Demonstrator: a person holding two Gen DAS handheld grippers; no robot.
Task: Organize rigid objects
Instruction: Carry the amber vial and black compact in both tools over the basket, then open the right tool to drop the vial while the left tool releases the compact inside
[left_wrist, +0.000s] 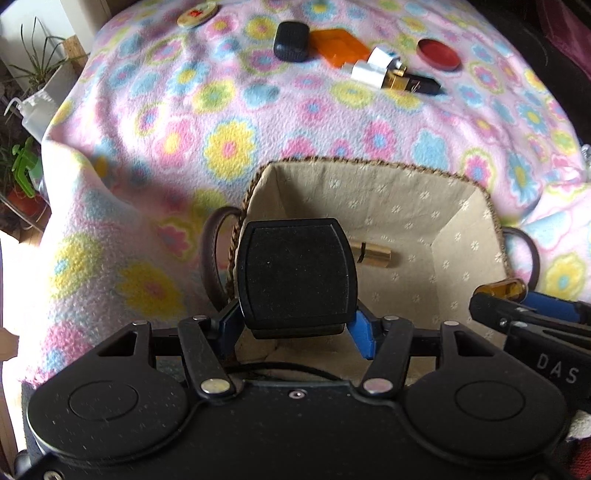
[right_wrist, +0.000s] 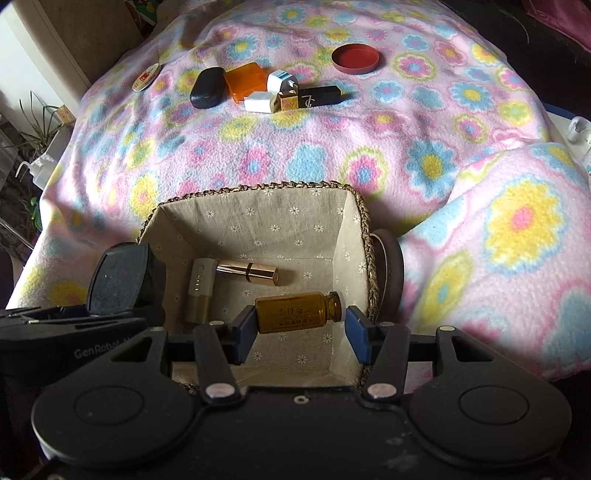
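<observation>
A fabric-lined woven basket (right_wrist: 258, 221) sits at the near edge of the flowered blanket; it also shows in the left wrist view (left_wrist: 369, 192). My left gripper (left_wrist: 295, 325) is shut on a flat black case (left_wrist: 295, 273) and holds it over the basket's left side. My right gripper (right_wrist: 299, 332) is open above the basket, with an amber glass bottle (right_wrist: 295, 312) between its fingers, apart from the right one. A gold lipstick (right_wrist: 251, 273) and a beige tube (right_wrist: 201, 291) lie in the basket.
At the far side of the blanket lie a black oval case (right_wrist: 207, 88), an orange box (right_wrist: 245, 81), two white chargers (right_wrist: 258, 101), a black-and-gold lipstick (right_wrist: 314, 98), a red lid (right_wrist: 355, 58) and a round badge (right_wrist: 146, 76). Plants stand left.
</observation>
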